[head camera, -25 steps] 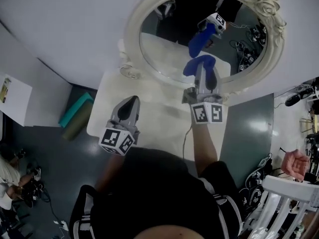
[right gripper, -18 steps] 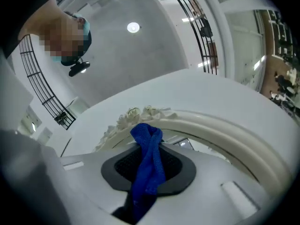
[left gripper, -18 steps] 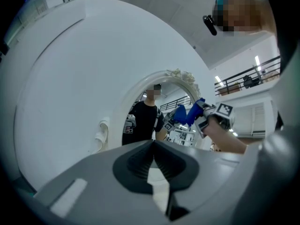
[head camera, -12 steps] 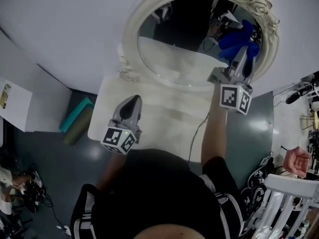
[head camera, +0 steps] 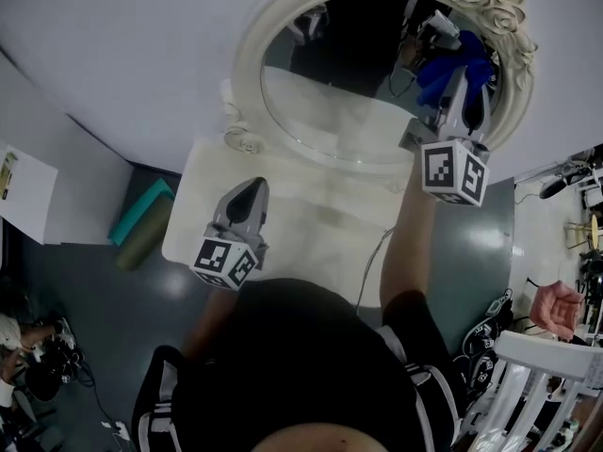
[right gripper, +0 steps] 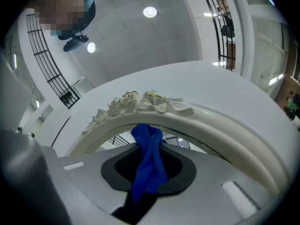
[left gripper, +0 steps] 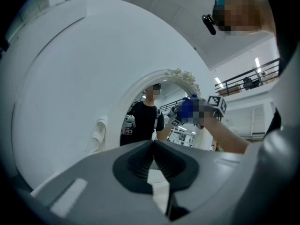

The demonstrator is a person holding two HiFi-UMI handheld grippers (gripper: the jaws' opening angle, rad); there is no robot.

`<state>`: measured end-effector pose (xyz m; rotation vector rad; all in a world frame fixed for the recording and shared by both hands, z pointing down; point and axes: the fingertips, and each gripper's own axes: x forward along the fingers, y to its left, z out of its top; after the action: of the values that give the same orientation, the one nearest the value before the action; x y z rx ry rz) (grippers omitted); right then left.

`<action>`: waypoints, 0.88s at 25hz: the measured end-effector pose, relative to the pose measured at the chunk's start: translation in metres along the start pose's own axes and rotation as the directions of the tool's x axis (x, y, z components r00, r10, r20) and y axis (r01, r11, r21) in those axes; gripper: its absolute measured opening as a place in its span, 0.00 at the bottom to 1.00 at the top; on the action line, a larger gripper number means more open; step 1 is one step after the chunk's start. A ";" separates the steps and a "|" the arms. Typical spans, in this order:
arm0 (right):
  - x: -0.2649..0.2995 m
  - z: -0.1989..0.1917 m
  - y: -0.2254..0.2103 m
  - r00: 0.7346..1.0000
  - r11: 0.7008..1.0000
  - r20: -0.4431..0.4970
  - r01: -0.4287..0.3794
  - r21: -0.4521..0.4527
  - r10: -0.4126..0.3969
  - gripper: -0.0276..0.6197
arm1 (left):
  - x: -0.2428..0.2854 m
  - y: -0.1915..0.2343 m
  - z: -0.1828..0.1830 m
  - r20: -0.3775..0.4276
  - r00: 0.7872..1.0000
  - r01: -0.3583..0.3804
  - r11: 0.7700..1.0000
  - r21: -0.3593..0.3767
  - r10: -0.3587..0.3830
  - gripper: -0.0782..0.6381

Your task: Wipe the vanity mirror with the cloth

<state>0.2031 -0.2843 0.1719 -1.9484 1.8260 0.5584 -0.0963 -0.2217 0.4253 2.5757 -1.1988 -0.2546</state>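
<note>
Mirror (head camera: 367,83): oval, in a carved frame, ahead of both pairs of jaws and above the table (head camera: 311,224). Right gripper (head camera: 463,85): jaws closed on the cloth (right gripper: 147,161), pinched between the pads. The cloth's long axis runs along the jaws. Its free end is bunched just beyond the tips and points at the glass beneath the frame's carved roses, apparently touching it. Left gripper (head camera: 247,192): jaws together, nothing between them, well short of the mirror. Wiping appears under way at the glass's upper edge; how much is already wiped cannot be told.
</note>
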 end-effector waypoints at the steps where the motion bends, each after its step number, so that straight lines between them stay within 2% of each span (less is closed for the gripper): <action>1: 0.004 0.003 0.007 1.000 0.999 -0.008 -0.018 -0.029 0.018 0.14 | 0.000 0.000 0.000 -0.001 1.000 0.000 1.000 -0.001 0.000 0.12; 6: 0.026 0.012 0.047 0.991 0.973 -0.068 -0.125 -0.194 0.114 0.14 | 0.003 0.003 -0.002 -0.007 1.000 -0.010 1.000 0.001 0.010 0.12; 10: 0.039 0.015 0.074 0.983 0.935 -0.110 -0.177 -0.306 0.150 0.14 | 0.004 0.006 -0.004 -0.010 1.000 -0.013 1.000 -0.003 0.013 0.12; 13: 0.045 0.012 0.096 0.975 0.895 -0.141 -0.213 -0.391 0.171 0.14 | 0.003 0.010 -0.004 -0.010 1.000 -0.022 1.000 -0.007 0.022 0.12; 15: 0.047 0.007 0.112 0.966 0.847 -0.161 -0.253 -0.467 0.200 0.14 | 0.001 0.013 -0.003 -0.009 1.000 -0.029 1.000 -0.010 0.029 0.12; 18: 0.047 -0.009 0.137 0.940 0.739 -0.231 -0.340 -0.581 0.250 0.14 | 0.002 0.017 -0.004 -0.010 0.999 -0.036 0.999 -0.012 0.036 0.12; 20: 0.043 -0.028 0.152 0.915 0.683 -0.302 -0.402 -0.609 0.269 0.14 | 0.004 0.018 -0.005 -0.013 0.999 -0.039 0.999 -0.014 0.039 0.12; 22: 0.036 -0.047 0.165 0.890 0.643 -0.356 -0.453 -0.618 0.285 0.14 | 0.006 0.018 -0.006 -0.017 0.999 -0.038 0.999 -0.014 0.038 0.12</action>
<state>0.0413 -0.3497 0.1875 -2.1258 2.4452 1.3802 -0.1043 -0.2362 0.4368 2.5345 -1.2346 -0.2326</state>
